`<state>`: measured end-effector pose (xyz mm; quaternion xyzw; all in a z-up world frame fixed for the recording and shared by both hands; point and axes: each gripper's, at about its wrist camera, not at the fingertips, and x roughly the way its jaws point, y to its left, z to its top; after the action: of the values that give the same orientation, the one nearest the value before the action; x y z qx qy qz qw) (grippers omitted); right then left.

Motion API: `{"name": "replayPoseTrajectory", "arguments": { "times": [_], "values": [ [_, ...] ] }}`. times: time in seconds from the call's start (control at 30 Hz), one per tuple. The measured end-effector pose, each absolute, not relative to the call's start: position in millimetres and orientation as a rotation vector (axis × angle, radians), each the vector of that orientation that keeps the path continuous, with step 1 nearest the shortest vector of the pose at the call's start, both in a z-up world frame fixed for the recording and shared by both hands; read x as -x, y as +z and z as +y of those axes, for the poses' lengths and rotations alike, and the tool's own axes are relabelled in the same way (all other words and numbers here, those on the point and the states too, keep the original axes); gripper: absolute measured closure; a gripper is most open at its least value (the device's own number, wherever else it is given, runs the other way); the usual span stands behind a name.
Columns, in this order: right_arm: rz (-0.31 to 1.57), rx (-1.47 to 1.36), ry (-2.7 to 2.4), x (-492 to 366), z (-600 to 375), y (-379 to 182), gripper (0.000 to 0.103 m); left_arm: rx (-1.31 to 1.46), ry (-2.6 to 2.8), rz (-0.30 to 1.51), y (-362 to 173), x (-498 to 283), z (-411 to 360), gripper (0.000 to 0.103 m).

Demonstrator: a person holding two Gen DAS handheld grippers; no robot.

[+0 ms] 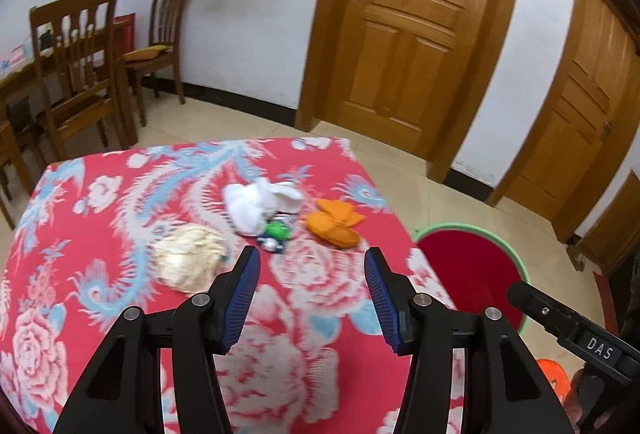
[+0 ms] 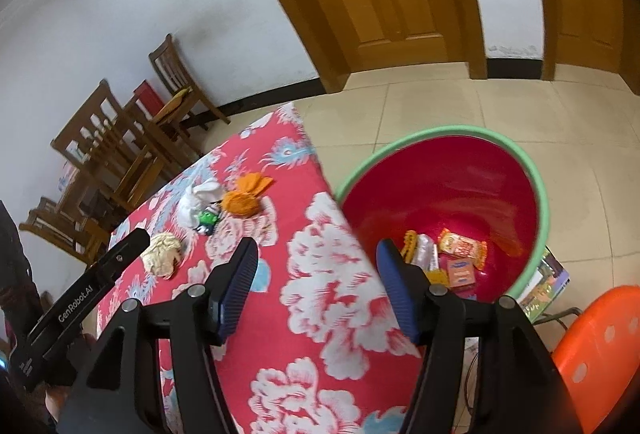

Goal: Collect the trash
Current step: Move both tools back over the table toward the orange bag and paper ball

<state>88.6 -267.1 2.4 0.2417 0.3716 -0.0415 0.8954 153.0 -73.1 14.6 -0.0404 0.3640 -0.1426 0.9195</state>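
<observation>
Trash lies on a table with a red flowered cloth (image 1: 120,234): a crumpled cream paper (image 1: 190,262), a white tissue wad (image 1: 258,204), a green and blue wrapper (image 1: 276,232) and orange peel (image 1: 334,224). My left gripper (image 1: 312,258) is open and empty, above the cloth just short of the trash. My right gripper (image 2: 316,250) is open and empty over the table's right edge. The same trash shows in the right wrist view: cream paper (image 2: 162,254), tissue (image 2: 198,200), wrapper (image 2: 208,220), peel (image 2: 244,196). A red basin with a green rim (image 2: 532,170) on the floor holds several wrappers (image 2: 460,254).
The basin (image 1: 472,266) stands right of the table. An orange stool (image 2: 600,346) and a book (image 2: 548,286) are by the basin. Wooden chairs (image 1: 76,62) and a table stand at the far left. Two wooden doors (image 1: 404,26) are behind.
</observation>
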Motion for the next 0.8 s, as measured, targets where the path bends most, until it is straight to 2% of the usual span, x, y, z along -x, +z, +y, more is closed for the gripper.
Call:
{"name": "replayPoseTrajectory", "arguments": {
  "times": [0.43, 0.6, 0.8],
  "values": [
    [0.824, -0.395, -0.020, -139, -223, -5, 0.039, 0.131, -0.155, 0.775, -3, -181, -17, 0.047],
    [0.854, -0.361, 0.006, -163, -207, -13, 0.039, 0.151, -0.123, 0.804, -19, -195, -4, 0.042],
    [0.884, -0.324, 0.021, -194, -192, -27, 0.039, 0.156, -0.102, 0.833, -36, -207, 0, 0.041]
  ]
}}
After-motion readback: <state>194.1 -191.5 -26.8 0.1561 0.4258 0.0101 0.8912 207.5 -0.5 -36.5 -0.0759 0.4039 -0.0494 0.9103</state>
